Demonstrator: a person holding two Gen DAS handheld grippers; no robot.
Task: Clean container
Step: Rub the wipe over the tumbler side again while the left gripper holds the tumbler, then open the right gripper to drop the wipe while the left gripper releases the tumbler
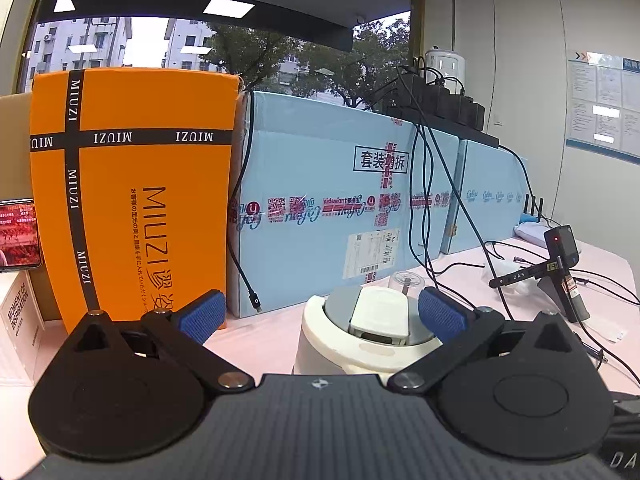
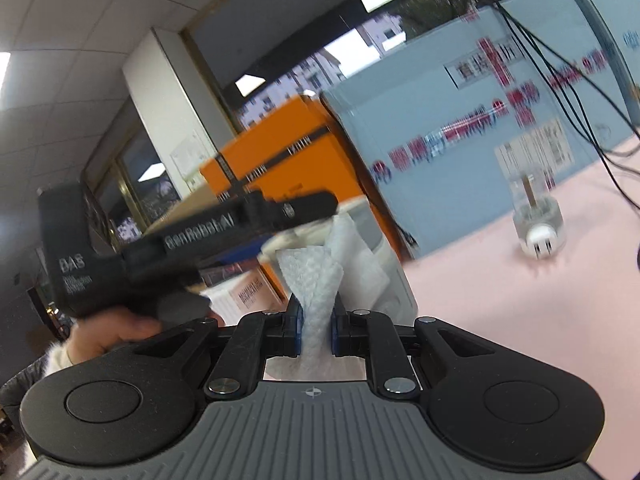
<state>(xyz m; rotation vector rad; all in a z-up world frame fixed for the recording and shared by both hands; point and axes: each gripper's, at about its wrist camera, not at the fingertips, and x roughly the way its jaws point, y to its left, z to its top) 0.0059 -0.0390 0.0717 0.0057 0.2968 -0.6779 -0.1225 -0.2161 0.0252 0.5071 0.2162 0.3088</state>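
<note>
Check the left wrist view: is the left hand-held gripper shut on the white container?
No, the left hand-held gripper is open, its blue pads spread wide, with the container between them.

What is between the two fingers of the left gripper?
In the left wrist view, the left gripper is open, and the white container with its grey lid stands between its fingers.

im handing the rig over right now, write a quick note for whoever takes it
Left hand-held gripper: open, its blue pads on either side of the white container on the pink table, not closed on it.
Right hand-held gripper: shut on a white paper towel, raised near the container's top.
Done: towel picked up and brought over.
Left: steady the container, wipe it. Whether any wiping has happened cannot be told.
A clear cup stands further back on the table.
</note>
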